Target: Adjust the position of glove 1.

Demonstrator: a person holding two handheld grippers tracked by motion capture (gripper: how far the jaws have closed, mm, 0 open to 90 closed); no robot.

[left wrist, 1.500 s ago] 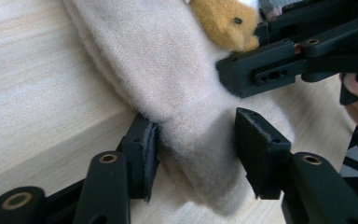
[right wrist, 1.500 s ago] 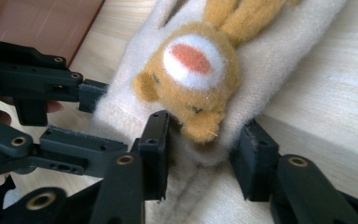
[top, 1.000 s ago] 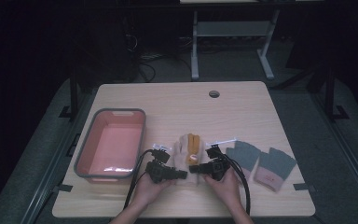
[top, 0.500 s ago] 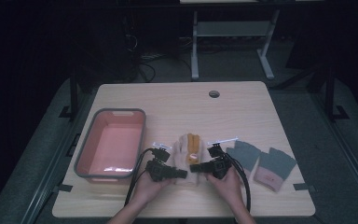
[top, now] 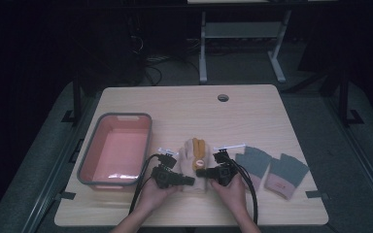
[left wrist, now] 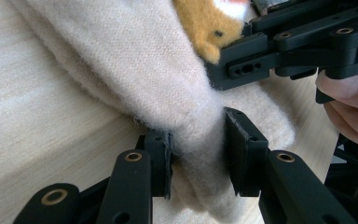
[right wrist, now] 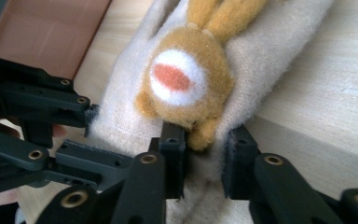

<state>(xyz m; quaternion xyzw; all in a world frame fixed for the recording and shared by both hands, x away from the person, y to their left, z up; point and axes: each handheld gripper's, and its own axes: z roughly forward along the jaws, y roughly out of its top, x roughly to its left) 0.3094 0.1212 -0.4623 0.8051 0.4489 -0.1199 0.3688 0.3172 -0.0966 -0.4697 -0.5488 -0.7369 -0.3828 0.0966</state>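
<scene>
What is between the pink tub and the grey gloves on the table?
In the high view, between the pink tub and the grey gloves lies a cream glove with an orange animal on it, gripped by both grippers.

The high view looks down toward 12 o'clock over the table [top: 272, 111]. Both gripper views sit close, sharing the cream mitten [left wrist: 135, 60].

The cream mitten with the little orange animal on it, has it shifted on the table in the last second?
No. The cream mitten sits at the same spot between the pink tub and the grey gloves, with the left gripper and right gripper at its cuff.
</scene>
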